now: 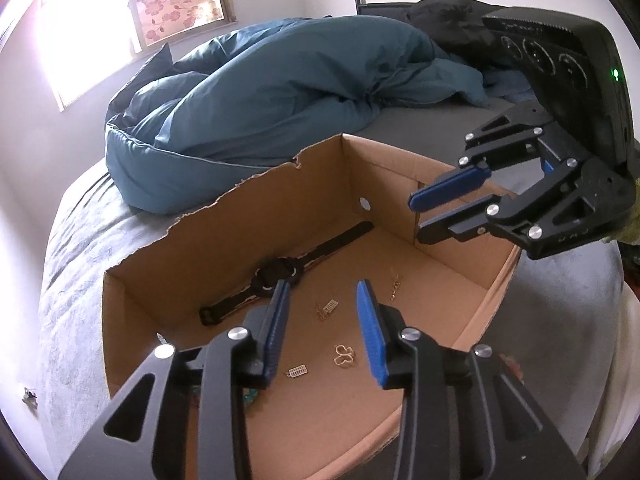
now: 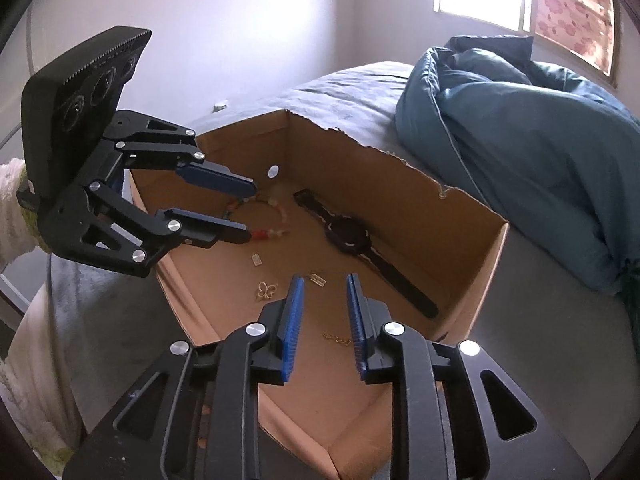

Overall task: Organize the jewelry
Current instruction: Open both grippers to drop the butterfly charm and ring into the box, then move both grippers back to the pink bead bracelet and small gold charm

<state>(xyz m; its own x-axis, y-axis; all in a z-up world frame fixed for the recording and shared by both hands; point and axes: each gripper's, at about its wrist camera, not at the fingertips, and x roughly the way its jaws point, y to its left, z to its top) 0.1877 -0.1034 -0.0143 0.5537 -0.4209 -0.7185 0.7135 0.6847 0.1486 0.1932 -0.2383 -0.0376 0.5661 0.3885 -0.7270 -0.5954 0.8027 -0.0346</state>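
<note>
Approach step, nothing picked yet. Cardboard box [image 1: 192, 256] on bed [image 1: 80, 240], torn rim at 11 o'clock in left wrist view, blue duvet [image 1: 248, 92] bunched beyond at 12. Jewelry loose on box floor: black watch [image 1: 276, 276] stretched along far wall, small gold tag [image 1: 330, 305] w/ chain just beside it, gold butterfly charm [image 1: 345, 356] and second tag [image 1: 298, 371] nearer cam, thin gold chain [image 1: 395, 285] at 1 o'clock from butterfly. Beaded bracelet [image 2: 260, 216] seen in right wrist view only, at 10 o'clock from watch, near box corner. Left tool [image 1: 324, 328] above box, partly open, narrow gap, pads clear of everything, butterfly and tags showing between fingers but well below. Right tool [image 2: 322, 316] likewise narrow-open and empty, hanging over gold chain side; in left view at 2 o'clock over box's far corner. Next move, prob.: pick one piece per tool, drop lower, straddle it w/ pads. Flat thin pieces on cardboard → low angle, fingertip pinch, else slips. Sorting destination not visible; can't tell.
</note>
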